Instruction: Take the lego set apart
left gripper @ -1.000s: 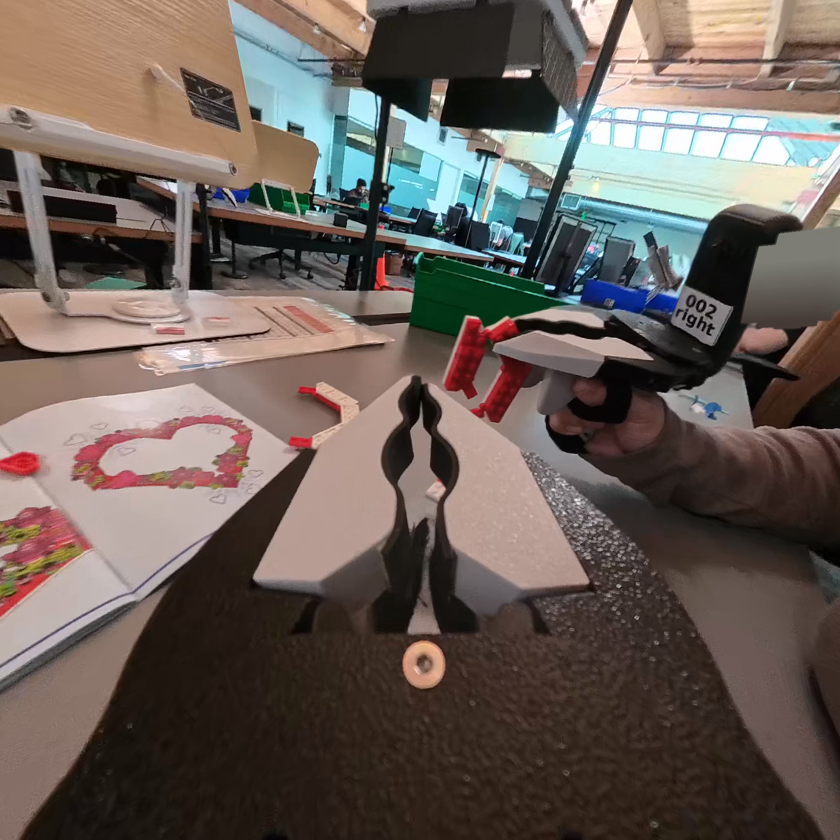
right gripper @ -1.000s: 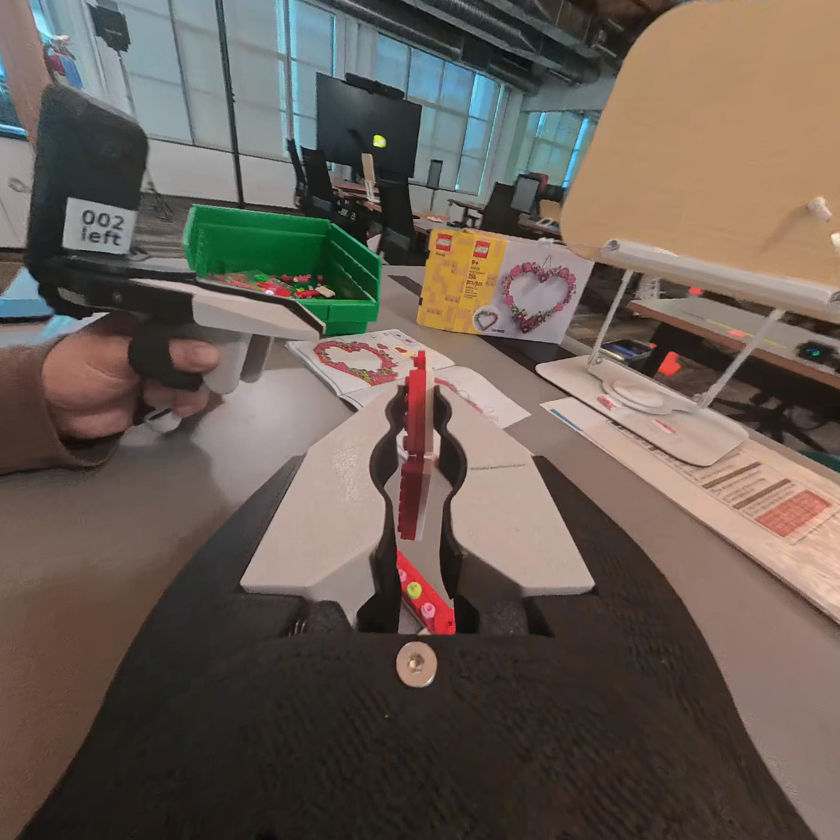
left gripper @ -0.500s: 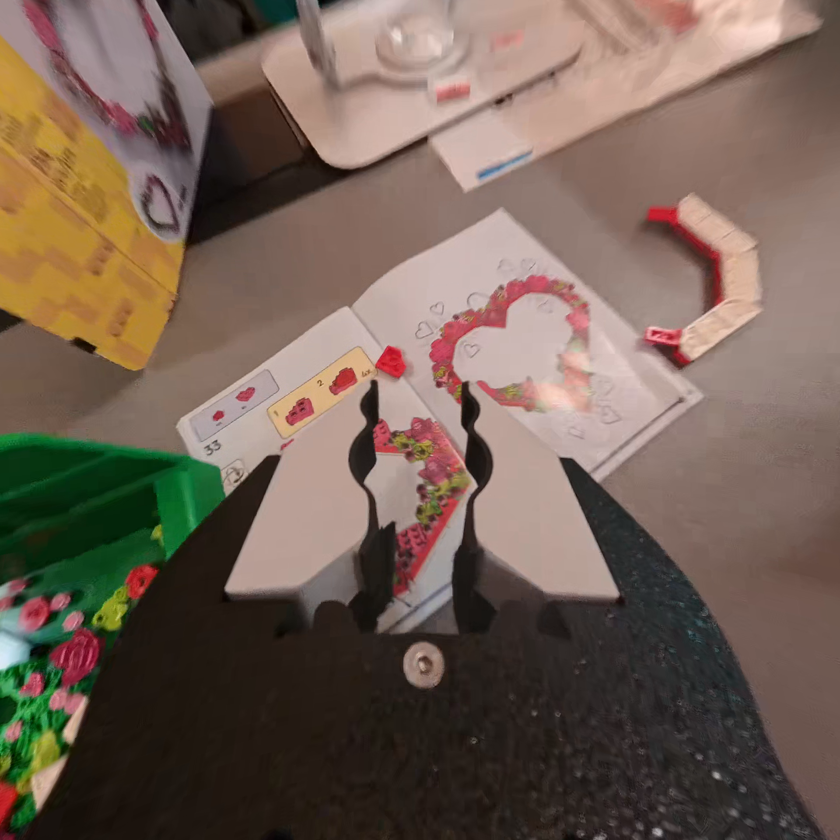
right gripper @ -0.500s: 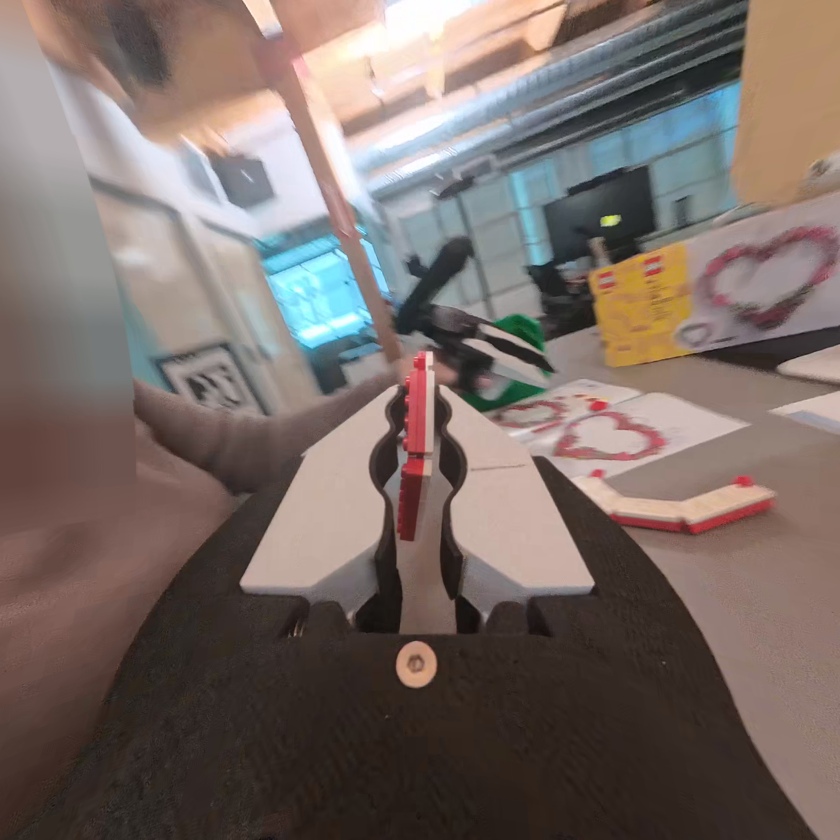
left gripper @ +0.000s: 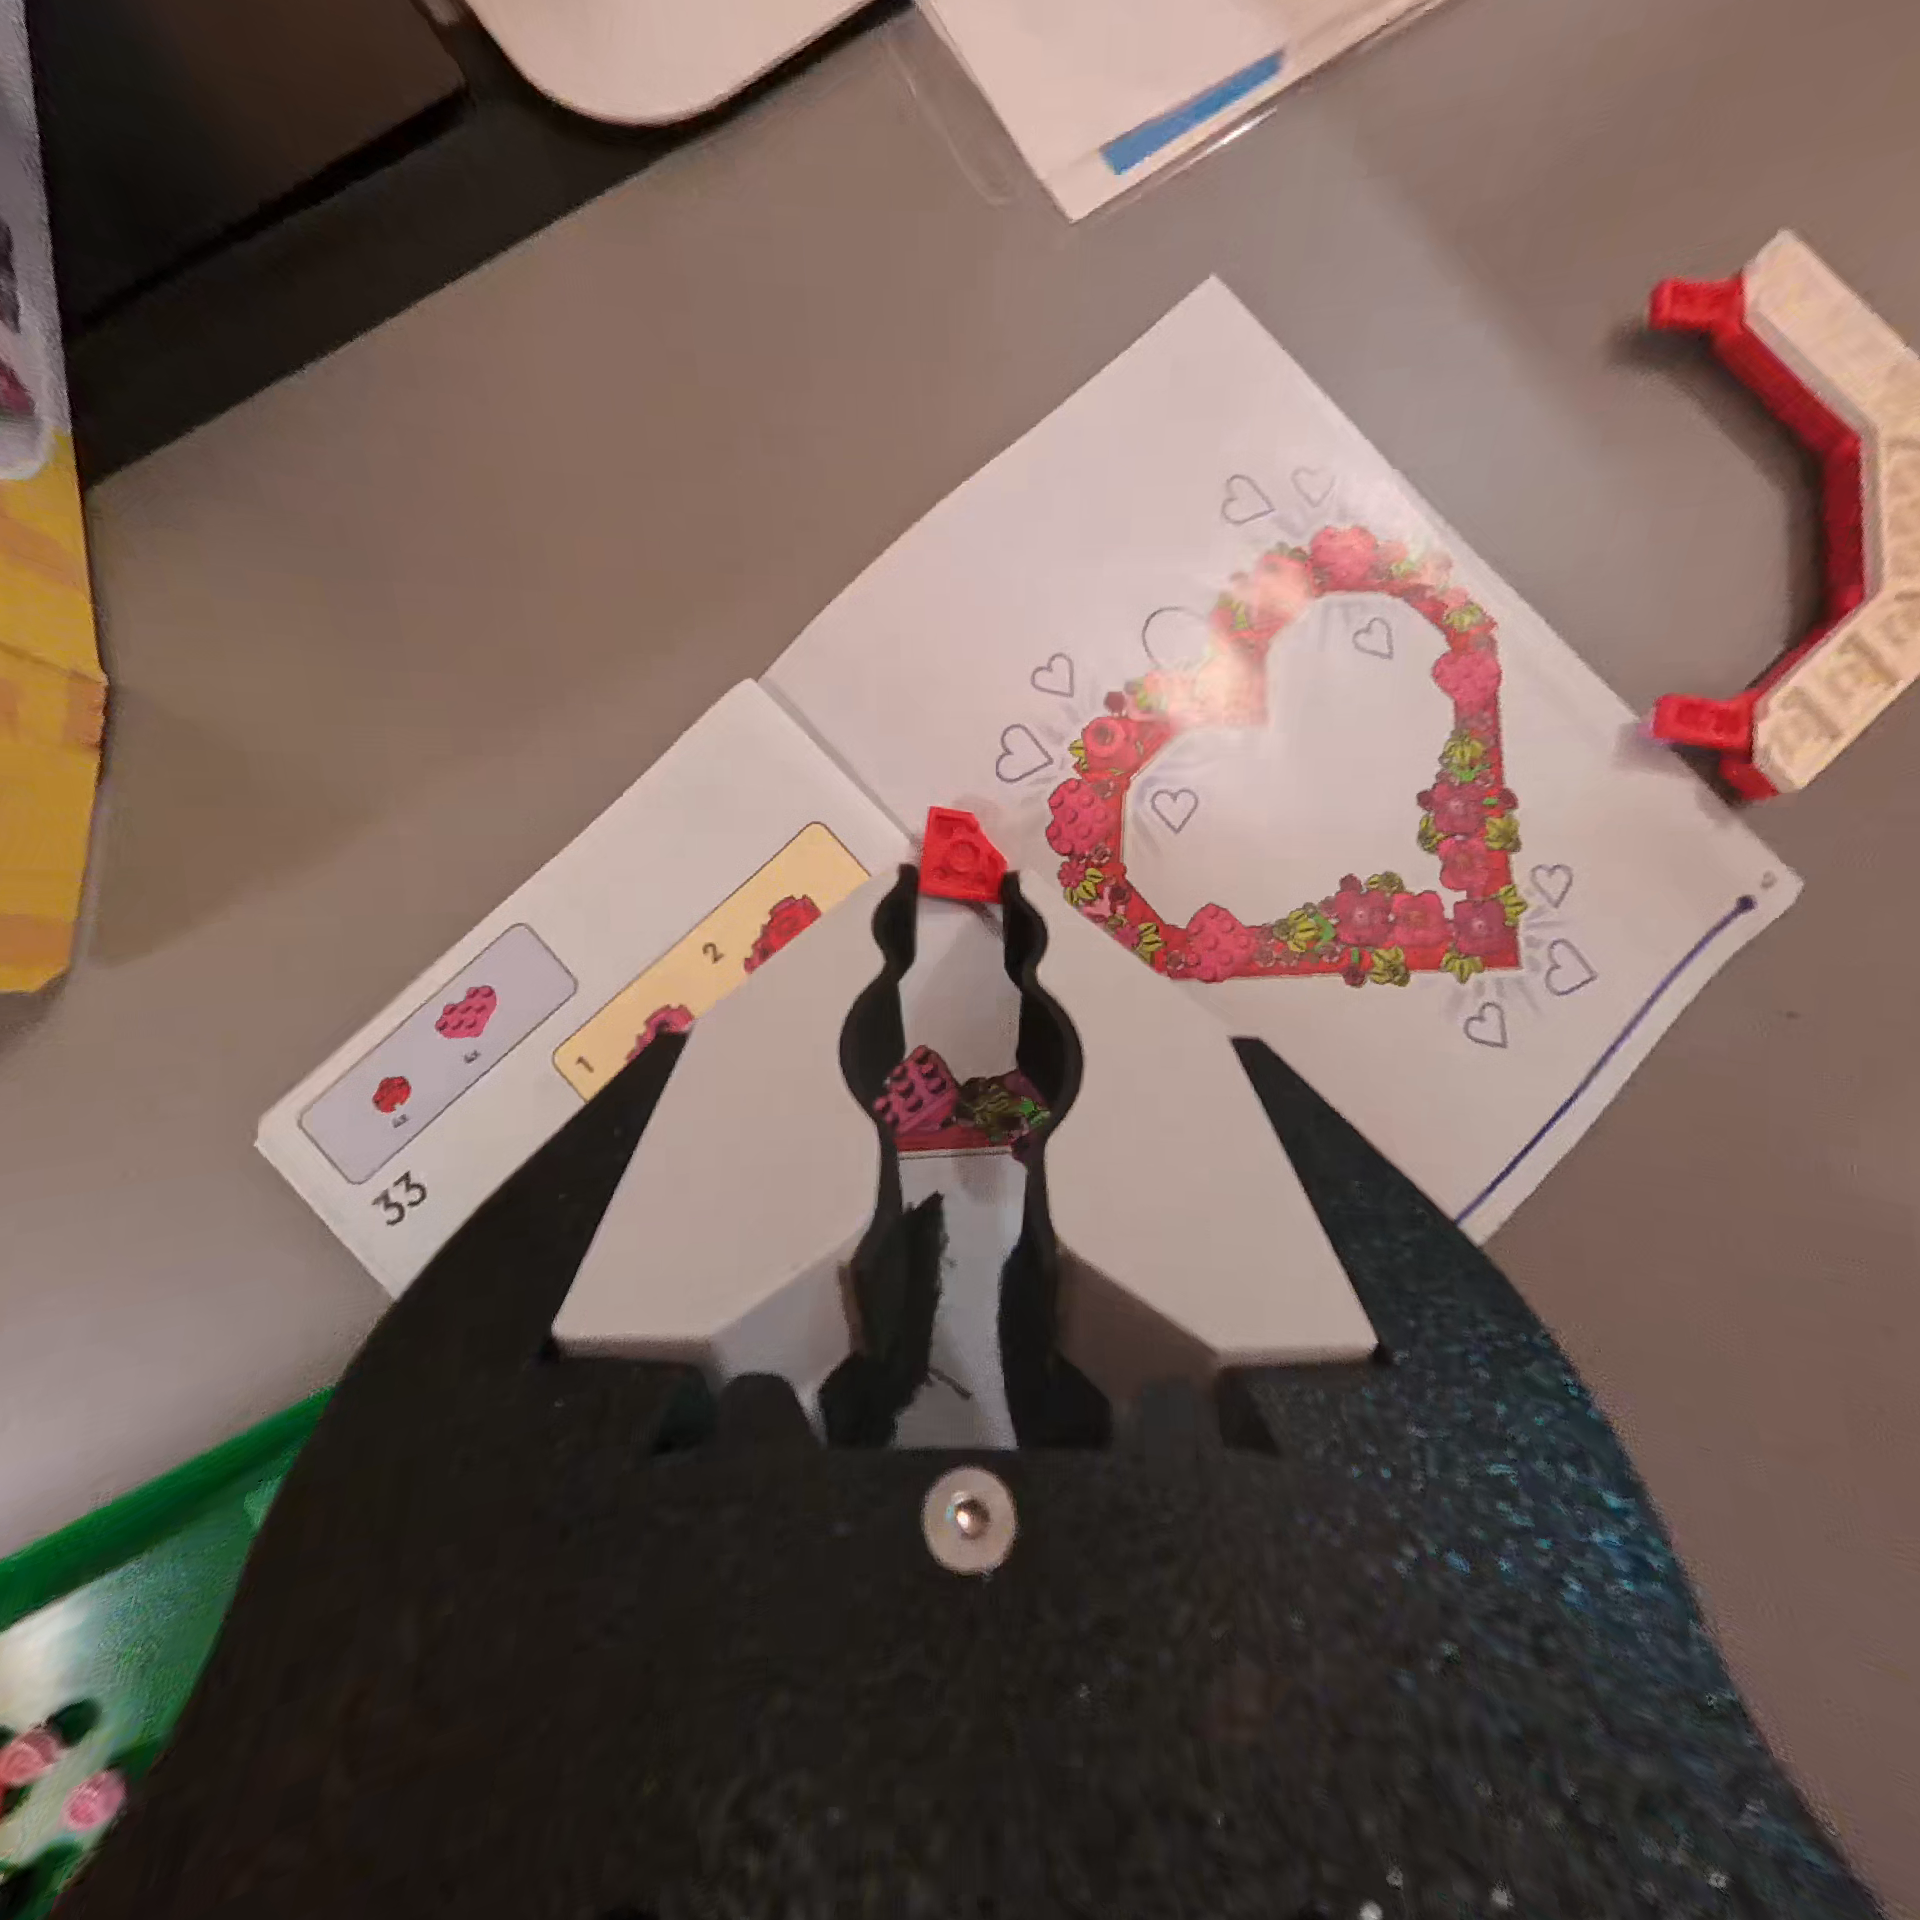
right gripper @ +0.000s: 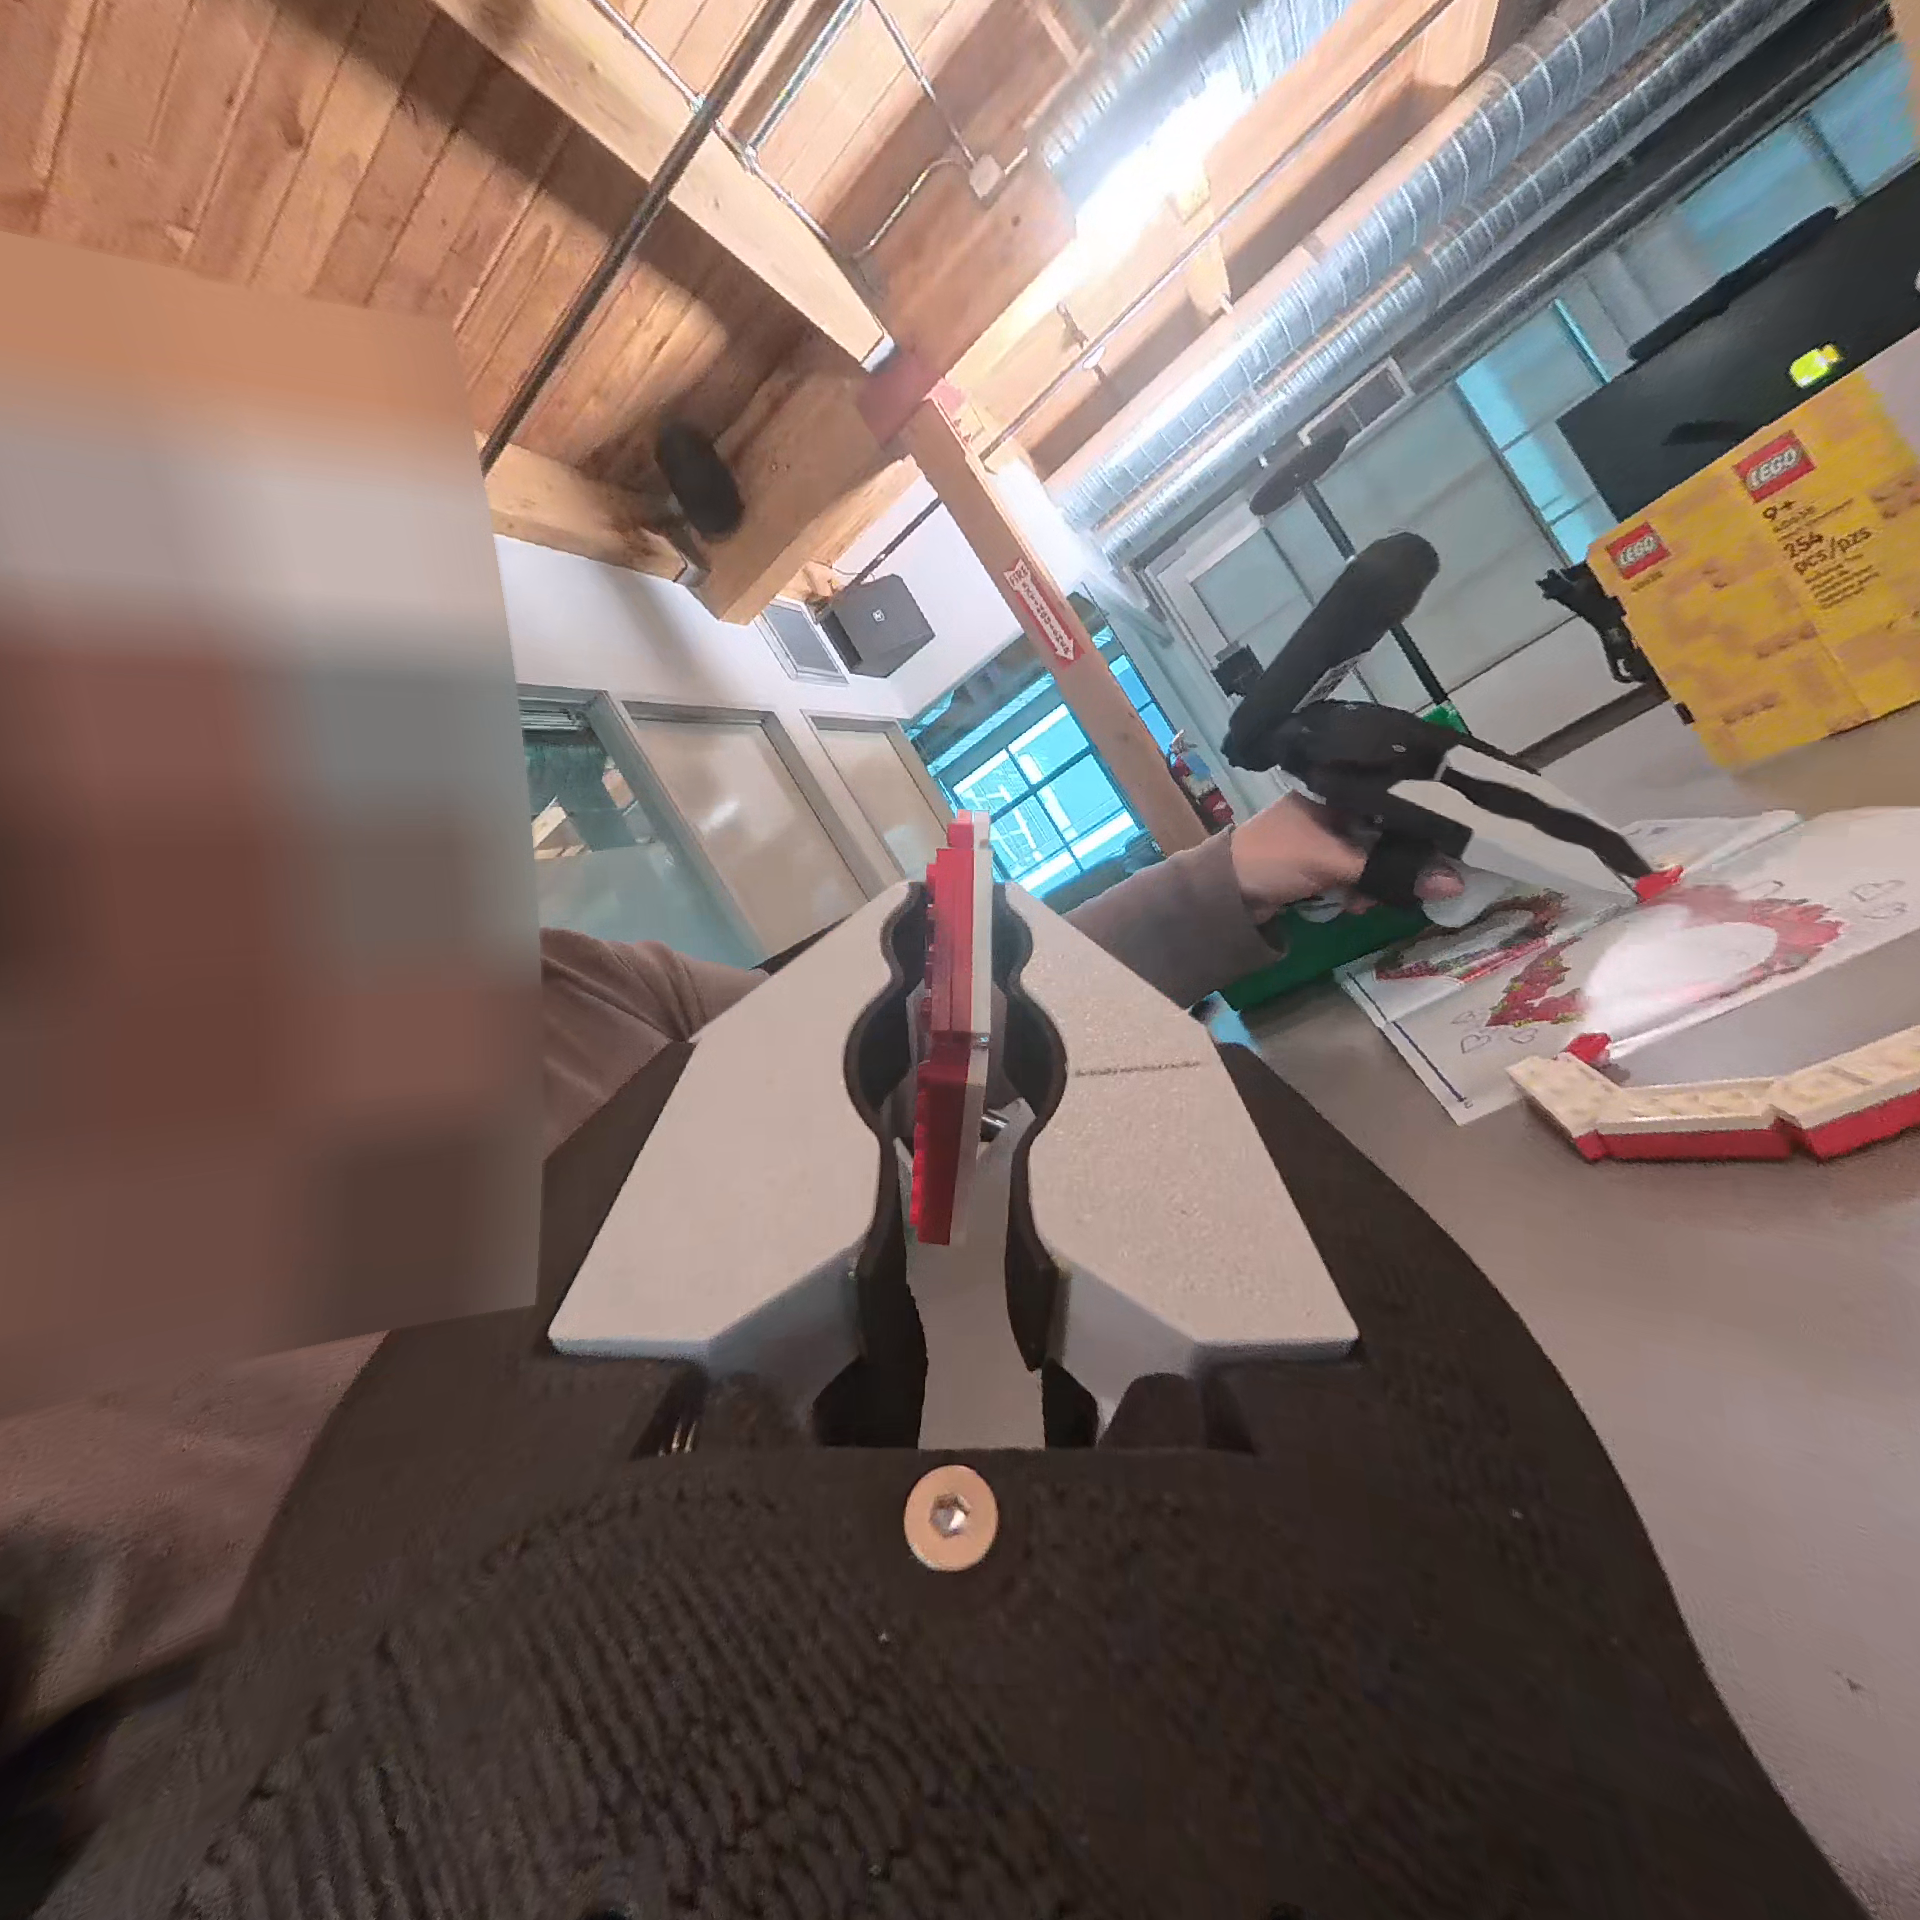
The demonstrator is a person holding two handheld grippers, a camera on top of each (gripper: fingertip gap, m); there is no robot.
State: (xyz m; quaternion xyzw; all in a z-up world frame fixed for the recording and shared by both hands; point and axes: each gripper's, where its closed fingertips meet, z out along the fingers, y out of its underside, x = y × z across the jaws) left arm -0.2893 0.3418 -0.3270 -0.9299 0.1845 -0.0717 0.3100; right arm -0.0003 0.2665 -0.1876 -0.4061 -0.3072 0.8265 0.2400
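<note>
A small red lego piece (left gripper: 961,847) lies on the open instruction booklet (left gripper: 1299,582). My left gripper (left gripper: 958,896) points down at it, its two tips closed against the piece's sides. In the right wrist view the left gripper (right gripper: 1640,876) touches down on the booklet (right gripper: 1662,966) at that piece. My right gripper (right gripper: 961,894) is shut on a flat red and white lego section (right gripper: 951,1049), held edge-on above the table. A curved red and white lego section (left gripper: 1829,520) lies on the table right of the booklet; it also shows in the right wrist view (right gripper: 1714,1107).
A green bin (left gripper: 125,1558) with loose flower pieces sits at the lower left. The yellow set box (left gripper: 42,727) stands at the left edge and shows in the right wrist view (right gripper: 1766,623). A white stand base (left gripper: 665,52) and plastic-covered sheets (left gripper: 1174,114) lie beyond the booklet. Across from one pair of fingers to the other is roughly 35 cm.
My left gripper swung from facing across the table to pointing down at the booklet, opened, then narrowed onto the small red piece. My right gripper tilted upward with its section still held.
</note>
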